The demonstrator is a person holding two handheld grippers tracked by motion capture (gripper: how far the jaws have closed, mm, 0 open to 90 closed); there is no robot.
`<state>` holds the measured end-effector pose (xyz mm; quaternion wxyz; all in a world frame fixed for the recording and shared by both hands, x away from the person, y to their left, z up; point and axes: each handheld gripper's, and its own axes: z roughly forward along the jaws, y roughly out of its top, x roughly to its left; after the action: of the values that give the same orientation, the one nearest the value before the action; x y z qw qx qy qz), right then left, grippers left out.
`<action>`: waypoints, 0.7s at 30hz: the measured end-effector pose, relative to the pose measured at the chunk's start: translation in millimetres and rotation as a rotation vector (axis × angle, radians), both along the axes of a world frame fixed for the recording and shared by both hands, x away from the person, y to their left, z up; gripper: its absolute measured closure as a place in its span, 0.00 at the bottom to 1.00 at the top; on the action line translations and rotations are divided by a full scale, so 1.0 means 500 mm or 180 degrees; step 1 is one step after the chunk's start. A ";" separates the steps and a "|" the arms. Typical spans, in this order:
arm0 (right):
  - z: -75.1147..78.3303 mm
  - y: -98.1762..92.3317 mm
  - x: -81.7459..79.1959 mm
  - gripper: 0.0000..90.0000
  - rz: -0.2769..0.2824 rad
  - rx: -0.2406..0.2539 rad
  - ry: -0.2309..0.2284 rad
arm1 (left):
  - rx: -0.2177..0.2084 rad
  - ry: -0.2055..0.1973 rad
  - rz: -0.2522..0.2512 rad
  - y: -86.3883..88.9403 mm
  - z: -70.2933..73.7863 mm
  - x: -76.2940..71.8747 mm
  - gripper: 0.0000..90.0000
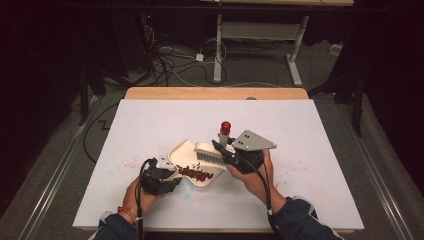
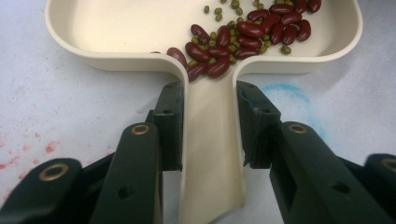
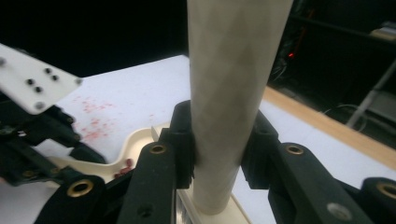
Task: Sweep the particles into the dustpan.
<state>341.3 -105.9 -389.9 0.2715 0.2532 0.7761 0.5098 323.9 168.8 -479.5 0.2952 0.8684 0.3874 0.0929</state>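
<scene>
High view: a cream dustpan [image 1: 186, 152] lies just below the table's [image 1: 310, 145] middle, red beans [image 1: 196, 174] heaped at its 6 o'clock end. The left gripper [image 1: 170, 172] clamps the pan's handle; the right gripper [image 1: 222, 150] clamps the brush [image 1: 210, 152] handle at 3 o'clock. Sweeping well probably means holding the pan flat and drawing bristles toward the heap. Left gripper view adds small green beans [image 2: 217, 10] among the red.
</scene>
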 end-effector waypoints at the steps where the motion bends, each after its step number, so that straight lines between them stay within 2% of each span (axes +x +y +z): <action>1: 0.000 -0.005 0.002 0.78 -0.0056 -0.0022 -0.0048 | 0.0010 0.0006 -0.0007 0.002 0.000 -0.001 0.71; 4: -0.005 -0.021 0.014 0.78 -0.0220 -0.0124 -0.0155 | -0.0004 0.0003 -0.0001 0.006 0.001 -0.003 0.71; 10: -0.021 -0.042 0.040 0.78 -0.0377 -0.0118 -0.0067 | 0.0027 -0.0007 -0.0018 0.007 0.004 -0.004 0.71; 16: -0.027 -0.029 0.038 0.78 -0.0241 -0.0019 0.0047 | 0.0016 -0.0014 -0.0004 0.004 0.002 -0.006 0.71; 21: -0.039 0.012 0.018 0.78 -0.0118 -0.0139 -0.0002 | 0.0058 -0.0028 0.0000 -0.004 0.001 -0.012 0.70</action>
<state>350.3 -100.1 -409.6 0.2867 0.2614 0.7820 0.4877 318.0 166.9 -478.9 0.2889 0.8707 0.3852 0.1003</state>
